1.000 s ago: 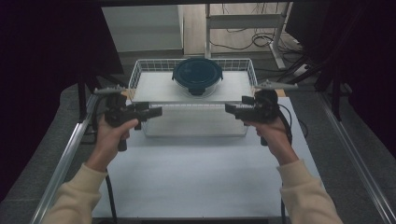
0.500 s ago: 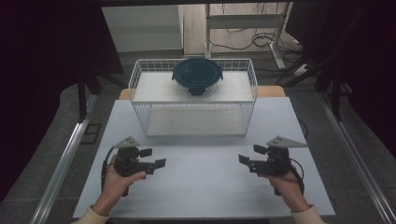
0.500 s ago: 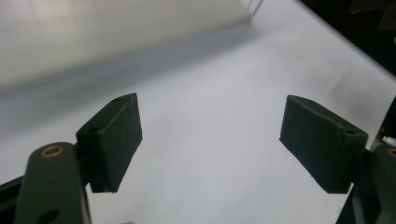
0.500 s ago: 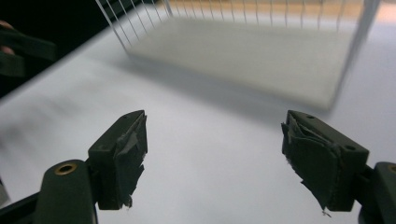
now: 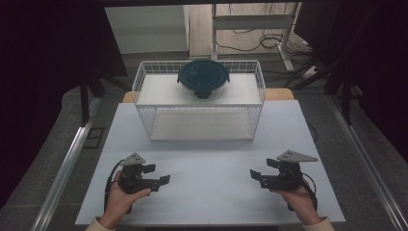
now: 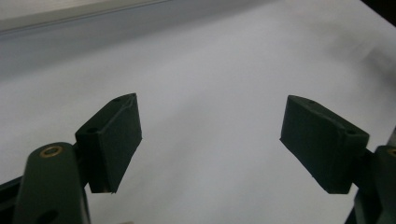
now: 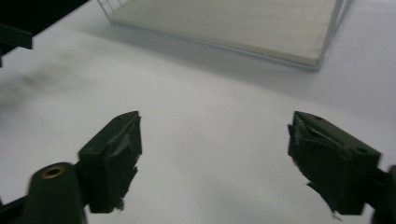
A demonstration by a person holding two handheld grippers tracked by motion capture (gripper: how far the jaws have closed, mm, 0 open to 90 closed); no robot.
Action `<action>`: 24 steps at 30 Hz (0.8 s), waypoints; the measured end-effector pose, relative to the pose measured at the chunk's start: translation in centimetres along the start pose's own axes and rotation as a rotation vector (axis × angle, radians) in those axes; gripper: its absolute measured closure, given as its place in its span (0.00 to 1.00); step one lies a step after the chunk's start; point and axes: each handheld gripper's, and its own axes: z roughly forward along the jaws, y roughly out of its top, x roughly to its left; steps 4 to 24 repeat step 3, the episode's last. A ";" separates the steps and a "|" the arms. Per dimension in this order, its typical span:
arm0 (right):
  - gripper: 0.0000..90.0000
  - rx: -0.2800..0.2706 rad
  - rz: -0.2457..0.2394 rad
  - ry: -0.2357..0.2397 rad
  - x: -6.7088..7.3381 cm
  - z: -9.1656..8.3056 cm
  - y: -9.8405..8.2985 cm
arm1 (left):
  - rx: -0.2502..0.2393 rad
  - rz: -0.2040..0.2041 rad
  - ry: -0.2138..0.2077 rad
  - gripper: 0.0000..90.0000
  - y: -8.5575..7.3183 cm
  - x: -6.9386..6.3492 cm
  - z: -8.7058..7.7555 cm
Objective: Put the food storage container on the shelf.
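Dark-blue round lidded container [image 5: 203, 78] sits on the white wire rack's [image 5: 144, 91] top shelf, well apart from both grippers. It looks rigid, light, slick-lidded; grip its rim tabs. Left gripper [image 5: 156, 174] gapes wide, empty; right gripper [image 5: 256, 177], empty, just opened wide.

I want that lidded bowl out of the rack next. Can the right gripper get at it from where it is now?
Probably yes: the right gripper is open, empty, and the lidded bowl sits uncovered atop the wire rack.
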 end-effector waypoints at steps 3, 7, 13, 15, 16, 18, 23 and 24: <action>0.13 0.010 0.036 -0.027 -0.3 0.6 -0.6 | 0.016 0.024 0.035 0.22 -0.4 0.1 0.4; 0.13 0.010 0.036 -0.027 -0.3 0.6 -0.6 | 0.016 0.024 0.035 0.22 -0.4 0.1 0.4; 0.13 0.010 0.036 -0.027 -0.3 0.6 -0.6 | 0.016 0.024 0.035 0.22 -0.4 0.1 0.4; 0.13 0.010 0.036 -0.027 -0.3 0.6 -0.6 | 0.016 0.024 0.035 0.22 -0.4 0.1 0.4; 0.13 0.010 0.036 -0.027 -0.3 0.6 -0.6 | 0.016 0.024 0.035 0.22 -0.4 0.1 0.4; 0.13 0.010 0.036 -0.027 -0.3 0.6 -0.6 | 0.016 0.024 0.035 0.22 -0.4 0.1 0.4; 0.13 0.010 0.036 -0.027 -0.3 0.6 -0.6 | 0.016 0.024 0.035 0.22 -0.4 0.1 0.4; 0.13 0.010 0.036 -0.027 -0.3 0.6 -0.6 | 0.016 0.024 0.035 0.22 -0.4 0.1 0.4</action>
